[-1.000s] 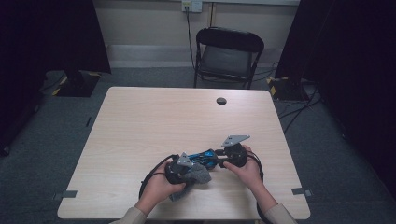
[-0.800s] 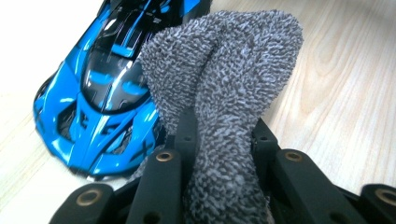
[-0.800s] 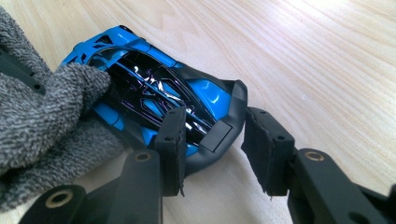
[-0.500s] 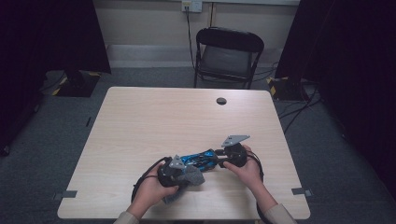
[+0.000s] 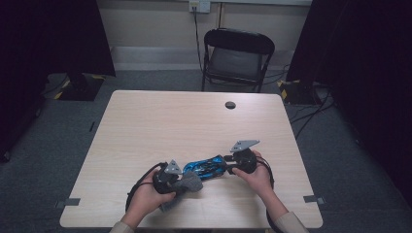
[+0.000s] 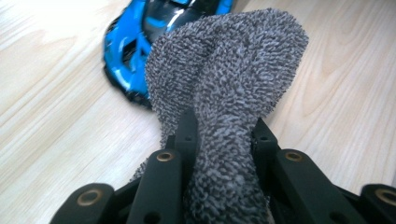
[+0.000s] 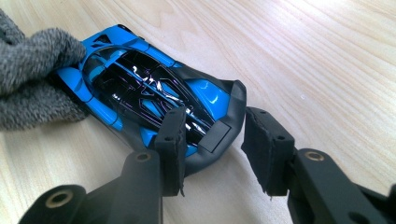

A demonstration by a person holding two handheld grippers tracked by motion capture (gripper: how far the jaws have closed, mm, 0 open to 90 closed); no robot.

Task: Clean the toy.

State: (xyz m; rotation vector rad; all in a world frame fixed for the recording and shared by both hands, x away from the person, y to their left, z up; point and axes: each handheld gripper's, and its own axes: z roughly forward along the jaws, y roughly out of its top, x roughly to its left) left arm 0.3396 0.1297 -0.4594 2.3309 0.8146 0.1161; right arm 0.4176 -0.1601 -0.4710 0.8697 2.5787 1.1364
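The toy car [image 7: 154,100] was a low, glossy blue sports model with a black canopy, black trim and a dark grey rear end; light glinted off its roof. It lay on the pale wooden tabletop [image 5: 194,121], near the front edge, between the person's two hands, as the high view showed [image 5: 208,167].

The right gripper [image 7: 212,144] had its jaws around the car's rear: one pad pressed on the car's side, while the other stood just off the tail corner, so whether the grip was firm could not be told. The left gripper [image 6: 224,135] had its jaws clamped on a grey terry cloth [image 6: 224,74], which bunched up between them and flared out above. In the right gripper view the cloth [image 7: 32,70] touched the car's nose.

In the left gripper view the cloth hid most of the car [image 6: 133,46], leaving its blue front and part of the canopy, cut off by the top edge. In the high view the car's details were too small to read, and the left hand [image 5: 148,199] covered part of its gripper.
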